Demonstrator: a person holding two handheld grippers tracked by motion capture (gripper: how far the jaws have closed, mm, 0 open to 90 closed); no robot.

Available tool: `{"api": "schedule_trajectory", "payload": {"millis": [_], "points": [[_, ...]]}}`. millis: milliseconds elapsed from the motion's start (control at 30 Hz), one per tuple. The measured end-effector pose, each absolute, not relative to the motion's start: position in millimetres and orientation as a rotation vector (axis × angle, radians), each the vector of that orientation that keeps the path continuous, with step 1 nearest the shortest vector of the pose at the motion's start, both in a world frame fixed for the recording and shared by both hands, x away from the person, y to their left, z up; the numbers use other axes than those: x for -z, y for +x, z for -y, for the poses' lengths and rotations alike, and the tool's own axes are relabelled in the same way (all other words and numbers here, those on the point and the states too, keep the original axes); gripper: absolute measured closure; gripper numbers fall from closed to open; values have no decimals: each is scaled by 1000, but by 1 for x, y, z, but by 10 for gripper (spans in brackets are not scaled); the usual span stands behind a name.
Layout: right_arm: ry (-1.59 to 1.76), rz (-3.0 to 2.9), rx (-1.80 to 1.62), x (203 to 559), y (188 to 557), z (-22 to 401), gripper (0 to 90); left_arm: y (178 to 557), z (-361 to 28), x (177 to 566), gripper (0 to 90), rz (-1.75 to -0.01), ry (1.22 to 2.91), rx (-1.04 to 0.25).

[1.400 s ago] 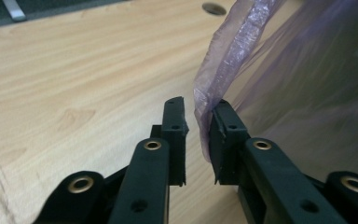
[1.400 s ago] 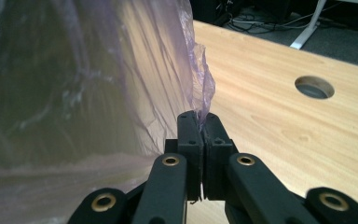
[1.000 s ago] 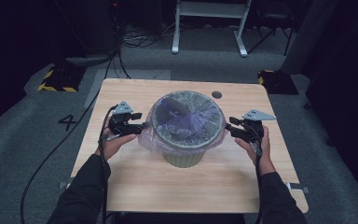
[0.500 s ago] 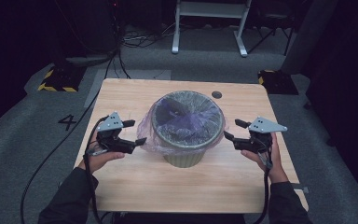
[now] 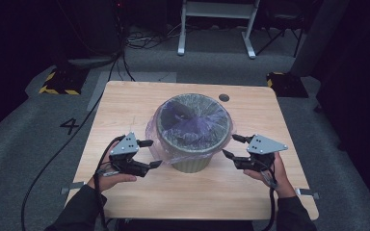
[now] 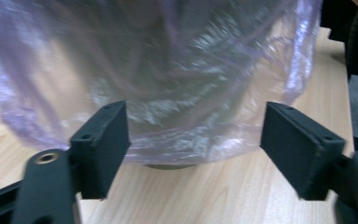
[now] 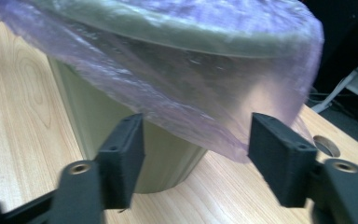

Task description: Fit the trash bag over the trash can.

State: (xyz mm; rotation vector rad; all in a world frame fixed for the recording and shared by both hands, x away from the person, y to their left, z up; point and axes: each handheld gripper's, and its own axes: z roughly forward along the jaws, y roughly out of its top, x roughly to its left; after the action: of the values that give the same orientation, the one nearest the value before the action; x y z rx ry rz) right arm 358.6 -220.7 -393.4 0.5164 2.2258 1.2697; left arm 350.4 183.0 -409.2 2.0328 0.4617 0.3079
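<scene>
A pale wooden desk (image 5: 125, 101) carries everything, with a small round hole (image 5: 224, 97) near its far edge. On the middle of the desk stands a green bin (image 5: 191, 163), upright, its sides narrowing toward the base. A thin purple plastic bag (image 5: 192, 120) lines the bin: it sags into the inside, folds over the rim and hangs down the outer wall as a loose, crinkled skirt that stops short of the desk.

The left hand-held gripper (image 5: 150, 154) is on the bin's left side, low, just beside the hanging edge of the bag. Its jaws stand apart and have just been closing; in the left gripper view the bag's skirt lies beyond the gap between them, and neither pad presses on it.

The right hand-held gripper (image 5: 233, 146) sits on the bin's right side, also just beside the bag's edge. Its jaws are apart too and have just been closing; in the right gripper view the bag's lower edge and the bin wall lie beyond the gap, ungripped.
</scene>
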Motion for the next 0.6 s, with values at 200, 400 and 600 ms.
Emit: {"api": "schedule_trajectory", "payload": {"millis": [200,400,600], "points": [[470,-2233,-1273,401,360,215,759,356,-173,421,535,-400,2107,-255],[481,-2247,-1301,412,363,213,834,361,-165,430,729,-382,2125,-263],[503,-2197,-1350,408,359,217,488,363,-159,432,759,-384,2118,-265]]}}
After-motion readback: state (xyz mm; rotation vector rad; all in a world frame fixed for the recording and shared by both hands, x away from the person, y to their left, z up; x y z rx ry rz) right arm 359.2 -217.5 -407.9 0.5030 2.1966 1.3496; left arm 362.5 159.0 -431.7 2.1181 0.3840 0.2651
